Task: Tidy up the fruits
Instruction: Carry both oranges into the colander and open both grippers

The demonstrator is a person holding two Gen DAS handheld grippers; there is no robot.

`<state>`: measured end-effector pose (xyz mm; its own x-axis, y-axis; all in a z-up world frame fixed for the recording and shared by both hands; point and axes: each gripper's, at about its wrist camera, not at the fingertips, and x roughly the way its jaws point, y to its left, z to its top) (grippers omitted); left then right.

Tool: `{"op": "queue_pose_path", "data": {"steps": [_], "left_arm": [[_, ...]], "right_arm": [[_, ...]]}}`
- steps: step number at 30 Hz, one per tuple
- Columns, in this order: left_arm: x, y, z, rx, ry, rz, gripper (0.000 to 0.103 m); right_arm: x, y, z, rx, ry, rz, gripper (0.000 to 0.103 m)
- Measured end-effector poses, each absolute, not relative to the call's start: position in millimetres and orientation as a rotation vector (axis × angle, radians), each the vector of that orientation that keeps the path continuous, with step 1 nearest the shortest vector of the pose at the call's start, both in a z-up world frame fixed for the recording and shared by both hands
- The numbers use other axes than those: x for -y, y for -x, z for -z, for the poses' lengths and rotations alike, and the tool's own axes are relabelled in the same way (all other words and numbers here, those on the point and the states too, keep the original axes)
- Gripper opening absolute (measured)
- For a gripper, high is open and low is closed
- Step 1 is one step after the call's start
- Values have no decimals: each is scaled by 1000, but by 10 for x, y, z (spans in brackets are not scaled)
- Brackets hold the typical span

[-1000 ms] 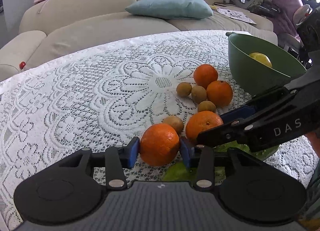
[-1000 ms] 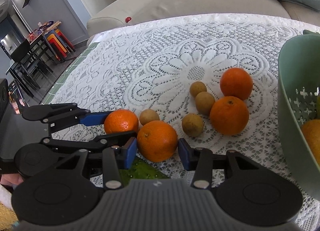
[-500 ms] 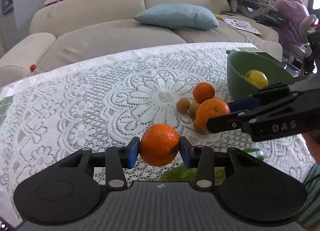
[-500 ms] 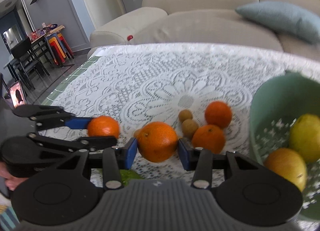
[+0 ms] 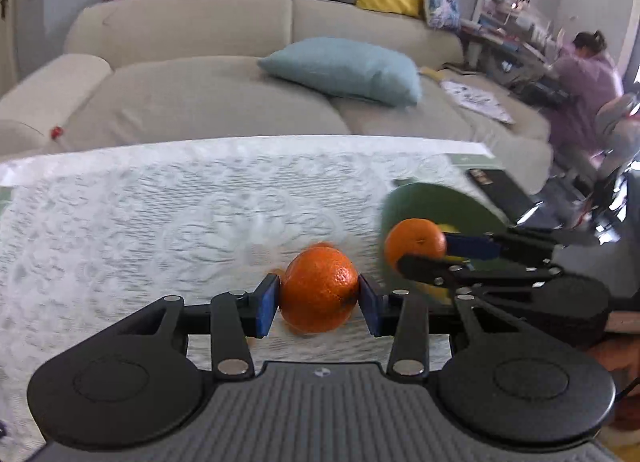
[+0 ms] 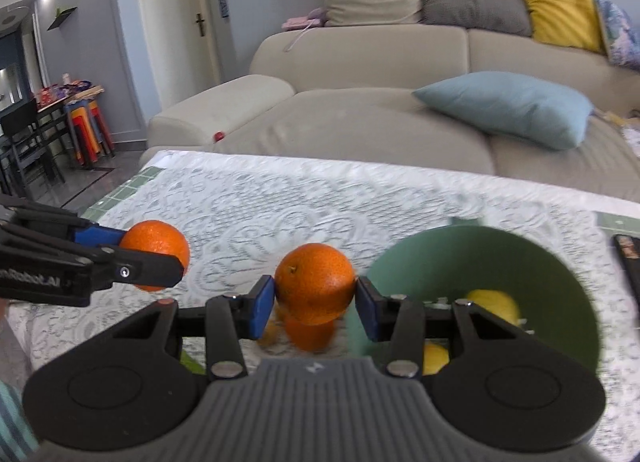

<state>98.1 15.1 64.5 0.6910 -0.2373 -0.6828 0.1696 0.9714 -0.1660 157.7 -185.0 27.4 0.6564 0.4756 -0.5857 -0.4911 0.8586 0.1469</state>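
The left tongs (image 5: 319, 304) pinch an orange (image 5: 319, 291) between their blue pads, held clear above the lace-covered worktop (image 5: 140, 222). The right tongs (image 6: 315, 304) pinch a second orange (image 6: 315, 282) the same way, just left of the green bowl (image 6: 552, 274) on the worktop's right side. Yellow fruit (image 6: 496, 304) lies inside the bowl. More orange fruit (image 6: 310, 332) sits blurred on the lace below the right tongs. A sofa (image 6: 360, 118) stands beyond the far edge.
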Motion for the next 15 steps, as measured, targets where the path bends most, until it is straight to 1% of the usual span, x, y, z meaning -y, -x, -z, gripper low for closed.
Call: {"op": "queue_pose_path", "data": {"steps": [6,11,15], "left_arm": [[199,-1161,-597,-801,170,302,48],[470,-1392,-518,-849,224,357,48],[650,-1612,-459,-877,214,343,48]], "right_arm": [[2192,-1628,-263,-649,67,-468,42],[2447,-1777,-163,-693,57,-411,42],[2499,-1828,-88,-717,98,-367,42]]}}
